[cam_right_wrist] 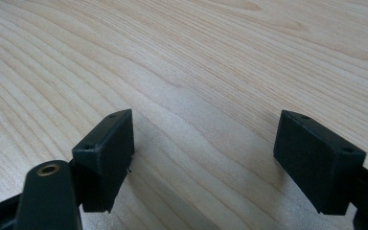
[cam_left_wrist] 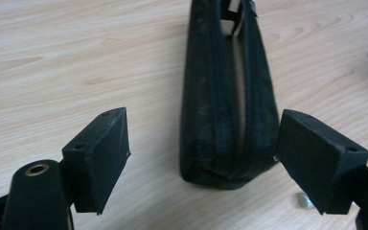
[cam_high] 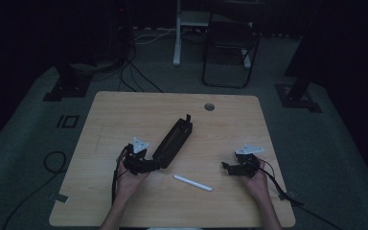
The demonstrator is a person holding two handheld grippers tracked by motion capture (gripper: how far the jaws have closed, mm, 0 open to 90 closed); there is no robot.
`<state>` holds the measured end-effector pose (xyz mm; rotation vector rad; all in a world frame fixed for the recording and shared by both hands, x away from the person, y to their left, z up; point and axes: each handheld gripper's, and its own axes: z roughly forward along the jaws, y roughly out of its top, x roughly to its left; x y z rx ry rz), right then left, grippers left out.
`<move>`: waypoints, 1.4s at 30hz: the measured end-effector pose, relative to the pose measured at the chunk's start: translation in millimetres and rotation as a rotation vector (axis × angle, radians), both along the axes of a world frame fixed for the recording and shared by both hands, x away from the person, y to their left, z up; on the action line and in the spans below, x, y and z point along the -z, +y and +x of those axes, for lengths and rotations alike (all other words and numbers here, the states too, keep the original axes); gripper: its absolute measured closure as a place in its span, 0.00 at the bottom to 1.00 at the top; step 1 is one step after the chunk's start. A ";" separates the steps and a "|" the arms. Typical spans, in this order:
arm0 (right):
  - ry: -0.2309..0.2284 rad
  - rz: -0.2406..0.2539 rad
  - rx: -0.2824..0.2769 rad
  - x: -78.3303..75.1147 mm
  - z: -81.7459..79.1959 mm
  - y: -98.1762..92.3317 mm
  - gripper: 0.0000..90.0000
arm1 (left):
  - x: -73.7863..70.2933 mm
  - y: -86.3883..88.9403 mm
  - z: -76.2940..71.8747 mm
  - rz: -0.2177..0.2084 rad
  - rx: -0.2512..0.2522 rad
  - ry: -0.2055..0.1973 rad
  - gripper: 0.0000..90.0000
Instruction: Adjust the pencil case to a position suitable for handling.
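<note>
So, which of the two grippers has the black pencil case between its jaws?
The left gripper: the near end of the black pencil case lies between its open jaws. The right gripper has bare table between its jaws.

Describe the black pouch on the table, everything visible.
The black pouch is a long, narrow soft case, fabric by the look, with a zipper along its top. The zip is open: the sides gape and something pale shows inside at the far end. It lies flat on the wooden table, slanting away from the left tool. Its near end sits between that tool's open jaws; one jaw is at or against its side, the other apart.
</note>
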<state>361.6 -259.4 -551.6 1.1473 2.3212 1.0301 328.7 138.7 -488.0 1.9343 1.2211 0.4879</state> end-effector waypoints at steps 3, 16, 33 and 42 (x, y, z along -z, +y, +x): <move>0.000 0.000 0.000 0.0 0.0 0.0 0.24 | 4.6 -8.5 0.3 0.011 0.021 0.011 0.19; 0.000 0.000 0.000 0.0 0.0 0.0 0.24 | 22.1 -32.3 20.7 0.129 0.058 0.029 0.25; 0.000 0.000 0.000 0.0 0.0 0.0 0.24 | 22.3 -60.2 44.5 0.156 0.244 -0.016 0.35; 0.000 0.000 0.000 0.0 0.0 0.0 0.24 | 22.1 -59.0 41.4 0.154 0.391 -0.022 0.37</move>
